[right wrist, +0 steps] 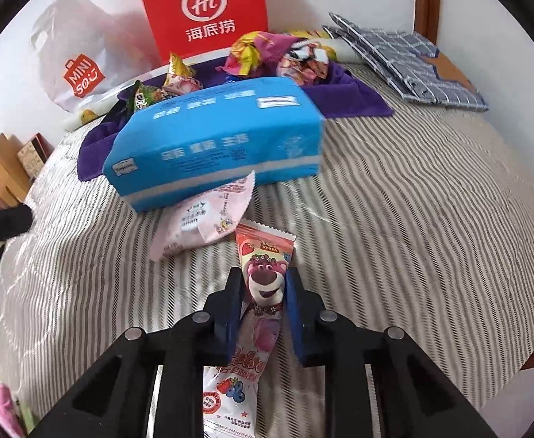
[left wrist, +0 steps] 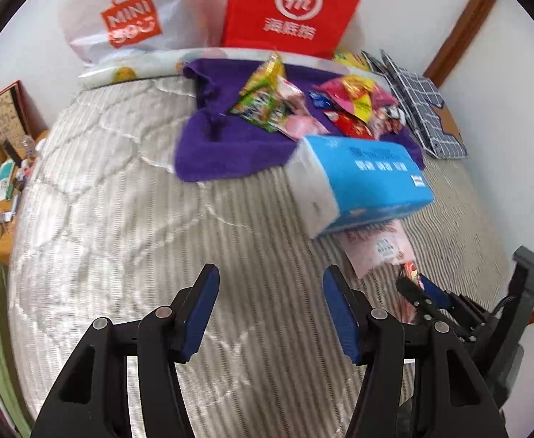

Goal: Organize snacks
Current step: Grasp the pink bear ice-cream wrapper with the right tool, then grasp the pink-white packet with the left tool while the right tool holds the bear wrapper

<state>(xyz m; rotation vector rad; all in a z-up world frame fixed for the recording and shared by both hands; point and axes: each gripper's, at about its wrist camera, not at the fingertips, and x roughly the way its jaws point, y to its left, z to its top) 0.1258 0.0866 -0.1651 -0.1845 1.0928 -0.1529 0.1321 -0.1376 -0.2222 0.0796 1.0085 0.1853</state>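
Observation:
A pile of colourful snack packets (left wrist: 303, 106) lies on a purple cloth (left wrist: 215, 146) at the far side of a striped bed; it also shows in the right wrist view (right wrist: 267, 54). My right gripper (right wrist: 263, 288) is shut on a pink bear snack packet (right wrist: 265, 284) and holds it above the bed. Another pink packet (right wrist: 197, 219) lies partly under a blue tissue pack (right wrist: 215, 146). My left gripper (left wrist: 270, 292) is open and empty over bare bedding, near side of the blue tissue pack (left wrist: 369, 182). The right gripper shows at the left wrist view's right edge (left wrist: 423, 292).
A red paper bag (left wrist: 292, 7) and a white Miniso plastic bag (left wrist: 128, 18) stand against the wall behind the snacks. A folded grey checked fabric box (left wrist: 423, 109) lies at the far right. A wooden bedside table (left wrist: 0, 168) with clutter stands left of the bed.

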